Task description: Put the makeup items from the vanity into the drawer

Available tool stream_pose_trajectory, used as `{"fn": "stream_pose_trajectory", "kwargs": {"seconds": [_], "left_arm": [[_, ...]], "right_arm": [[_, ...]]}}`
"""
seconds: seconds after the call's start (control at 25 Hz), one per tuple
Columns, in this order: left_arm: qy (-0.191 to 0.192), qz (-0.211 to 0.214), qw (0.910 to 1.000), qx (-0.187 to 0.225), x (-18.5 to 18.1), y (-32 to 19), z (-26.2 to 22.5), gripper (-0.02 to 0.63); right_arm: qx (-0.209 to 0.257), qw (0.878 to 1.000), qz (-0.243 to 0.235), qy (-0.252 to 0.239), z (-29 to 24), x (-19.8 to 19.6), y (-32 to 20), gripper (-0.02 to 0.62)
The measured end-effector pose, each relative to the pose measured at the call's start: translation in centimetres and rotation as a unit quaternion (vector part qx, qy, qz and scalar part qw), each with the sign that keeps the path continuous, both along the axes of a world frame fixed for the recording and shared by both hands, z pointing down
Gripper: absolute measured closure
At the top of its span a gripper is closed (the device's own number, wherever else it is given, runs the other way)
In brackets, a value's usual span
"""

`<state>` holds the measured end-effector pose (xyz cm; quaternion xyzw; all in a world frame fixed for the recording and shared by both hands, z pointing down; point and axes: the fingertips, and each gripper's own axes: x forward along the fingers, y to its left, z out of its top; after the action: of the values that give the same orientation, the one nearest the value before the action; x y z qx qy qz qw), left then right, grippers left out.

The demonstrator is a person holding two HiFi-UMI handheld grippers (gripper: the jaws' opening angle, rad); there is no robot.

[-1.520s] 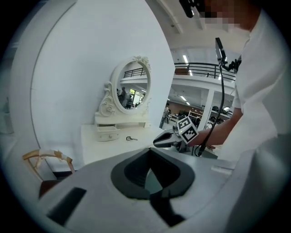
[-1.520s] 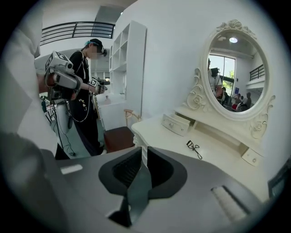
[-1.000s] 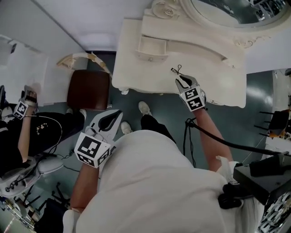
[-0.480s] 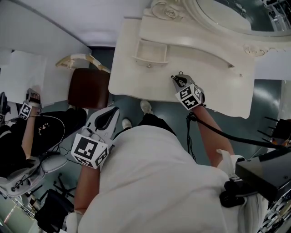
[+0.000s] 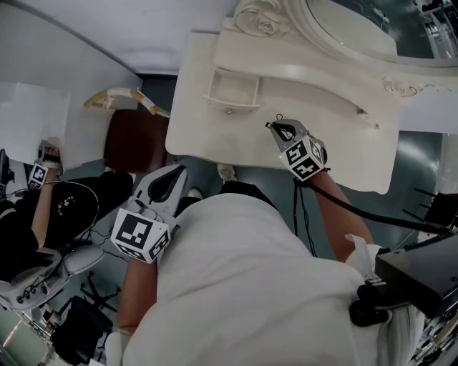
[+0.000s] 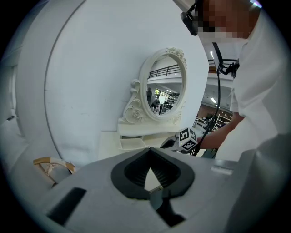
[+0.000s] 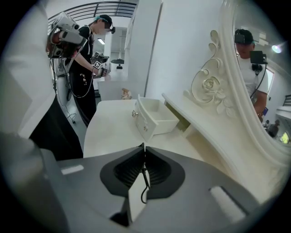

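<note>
The white vanity [image 5: 200,132] has a small drawer [image 5: 230,91] pulled open, and I see nothing inside it. My right gripper [image 5: 274,126] hovers over the vanity top just right of the drawer, shut on a thin black wire-like item [image 7: 145,182] that hangs between the jaws. In the right gripper view the open drawer [image 7: 154,119] lies ahead of the right gripper [image 7: 143,146]. My left gripper [image 5: 179,174] is shut with nothing in it, held low off the vanity's front edge. From the left gripper view, the left gripper [image 6: 149,150] points toward the vanity [image 6: 113,141].
An oval mirror [image 5: 343,21] in an ornate white frame rises behind the vanity top. A brown chair [image 5: 139,139] stands left of the vanity. Another person [image 5: 43,207] with grippers is at far left. Black equipment [image 5: 422,271] sits at lower right.
The head view shifted slightly. My right gripper, still shut on the black item, edged a little nearer the open drawer. The left gripper barely moved.
</note>
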<state>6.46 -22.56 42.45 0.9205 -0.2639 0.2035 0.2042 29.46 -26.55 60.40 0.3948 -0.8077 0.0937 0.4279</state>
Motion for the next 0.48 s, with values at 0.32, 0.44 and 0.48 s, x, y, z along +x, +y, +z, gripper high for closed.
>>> {"fn": "stream_pose_trajectory", "kwargs": {"seconds": [0.32,0.44,0.48], "left_arm": [[0.007,-0.004,0.9999,0.008,0.4,-0.8,-0.5,0.603],[0.006,-0.015,0.9998,0.012,0.2,-0.9,-0.6,0.603],[0.006,-0.021,0.9997,0.013,0.1,-1.0,-0.6,0.603]], "right_arm": [[0.03,0.998,-0.041,-0.022,-5.9,-1.7,-3.5,0.581],[0.032,0.997,-0.06,-0.039,-6.8,-3.0,-5.3,0.581],[0.032,0.996,-0.069,-0.042,-6.8,-3.5,-5.9,0.581]]}}
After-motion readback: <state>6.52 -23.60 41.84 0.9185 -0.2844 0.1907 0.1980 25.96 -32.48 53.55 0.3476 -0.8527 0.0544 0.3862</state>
